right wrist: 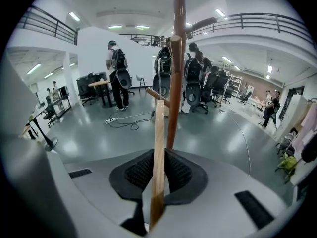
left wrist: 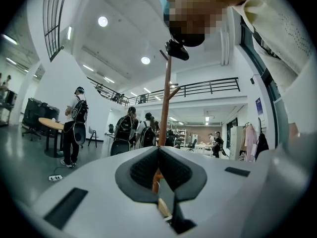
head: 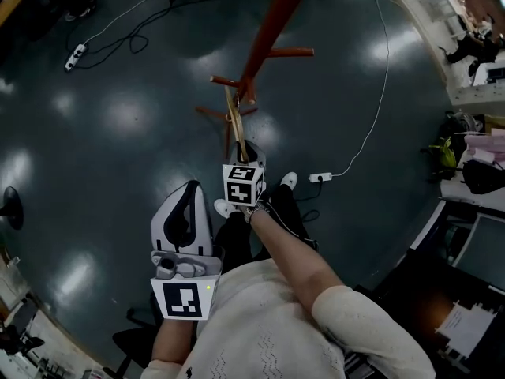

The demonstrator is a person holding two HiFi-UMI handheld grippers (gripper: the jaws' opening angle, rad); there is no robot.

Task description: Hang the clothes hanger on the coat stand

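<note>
The red coat stand (head: 272,22) rises from the dark floor ahead of me, with short pegs (head: 289,52) sticking out of its pole. My right gripper (head: 246,150) is shut on the wooden clothes hanger (head: 232,117), whose far end reaches up beside the lower pegs. In the right gripper view the hanger (right wrist: 159,148) stands upright between the pads of the right gripper (right wrist: 158,155), just left of the stand's pole (right wrist: 177,58). My left gripper (head: 188,192) hangs lower and nearer to me, shut and empty. Past the left gripper (left wrist: 158,150) the pole (left wrist: 166,98) shows.
A power strip with dark cables (head: 75,56) lies on the floor at the far left. A white cable (head: 380,93) runs to another strip (head: 319,178) on the right. Cluttered desks (head: 473,61) line the right side. Several people with backpacks (right wrist: 118,71) stand beyond the stand.
</note>
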